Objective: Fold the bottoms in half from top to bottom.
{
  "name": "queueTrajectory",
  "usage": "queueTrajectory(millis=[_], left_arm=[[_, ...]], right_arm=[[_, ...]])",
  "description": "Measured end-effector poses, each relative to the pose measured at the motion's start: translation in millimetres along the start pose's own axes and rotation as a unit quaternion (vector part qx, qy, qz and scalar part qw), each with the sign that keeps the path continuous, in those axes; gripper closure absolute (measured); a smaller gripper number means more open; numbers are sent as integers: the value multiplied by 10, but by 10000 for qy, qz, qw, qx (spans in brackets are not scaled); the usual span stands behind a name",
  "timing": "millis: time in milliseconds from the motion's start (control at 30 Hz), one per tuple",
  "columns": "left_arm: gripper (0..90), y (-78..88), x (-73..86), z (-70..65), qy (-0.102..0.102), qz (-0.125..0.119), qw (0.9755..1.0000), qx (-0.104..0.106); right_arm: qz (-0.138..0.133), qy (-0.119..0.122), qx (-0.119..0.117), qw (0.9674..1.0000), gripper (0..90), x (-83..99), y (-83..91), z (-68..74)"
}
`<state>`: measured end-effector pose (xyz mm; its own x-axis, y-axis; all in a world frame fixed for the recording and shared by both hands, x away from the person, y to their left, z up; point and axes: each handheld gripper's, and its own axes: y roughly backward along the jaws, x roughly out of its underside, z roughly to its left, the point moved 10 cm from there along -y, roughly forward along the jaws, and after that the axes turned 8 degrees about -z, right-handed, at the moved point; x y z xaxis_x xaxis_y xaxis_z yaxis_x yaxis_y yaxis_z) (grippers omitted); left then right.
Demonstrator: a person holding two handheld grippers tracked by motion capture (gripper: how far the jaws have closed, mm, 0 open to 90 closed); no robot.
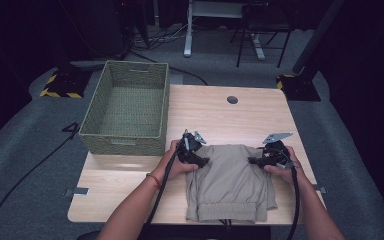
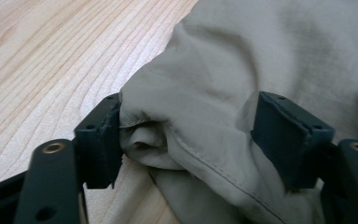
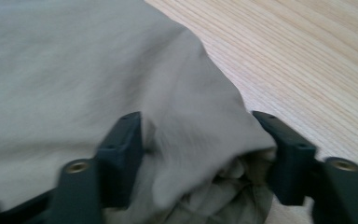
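A folded beige garment [image 1: 230,180] lies on the near right part of the wooden table [image 1: 205,110], its elastic hem toward the front edge. My left gripper [image 1: 200,161] sits at the garment's far left corner and my right gripper [image 1: 255,161] at its far right corner. In the left gripper view the garment [image 2: 261,46] bunches into a fold that fills the gap of the left gripper [image 2: 191,135], both pads against it. The right gripper [image 3: 200,149] likewise has a gathered corner of the garment [image 3: 51,70] pinched between its pads.
An empty woven green basket [image 1: 122,142] stands at the table's far left, close to my left hand. A round cable hole [image 1: 232,99] is in the tabletop at the back. Bare wood [image 2: 37,56] lies left of the garment and also beyond its right corner [image 3: 317,60].
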<state>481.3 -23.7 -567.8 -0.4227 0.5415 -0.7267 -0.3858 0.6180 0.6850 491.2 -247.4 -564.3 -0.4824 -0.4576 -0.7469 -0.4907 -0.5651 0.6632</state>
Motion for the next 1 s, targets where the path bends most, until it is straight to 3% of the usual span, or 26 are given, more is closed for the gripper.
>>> queueTrajectory(millis=[133, 267, 467, 767, 1000], left_arm=[[605, 19, -6, -85, -96, -20, 9996, 264], [718, 25, -10, -104, -186, -16, 9993, 313], [770, 28, -39, -106, -518, 77, 9985, 136], [787, 77, -116, -39, -434, -140, 9989, 71], [780, 131, -235, -4, -358, -314, 9988, -60]], right_arm=[[30, -8, -272, 9996, 698, -2, 22, 97], [-29, -45, -350, 9994, 752, 2, 25, 123], [-124, 60, -256, 9996, 777, -13, 27, 128], [-438, 102, -142, 9989, 787, -131, 110, 101], [-496, 219, 3, 9985, 787, -211, 149, 81]])
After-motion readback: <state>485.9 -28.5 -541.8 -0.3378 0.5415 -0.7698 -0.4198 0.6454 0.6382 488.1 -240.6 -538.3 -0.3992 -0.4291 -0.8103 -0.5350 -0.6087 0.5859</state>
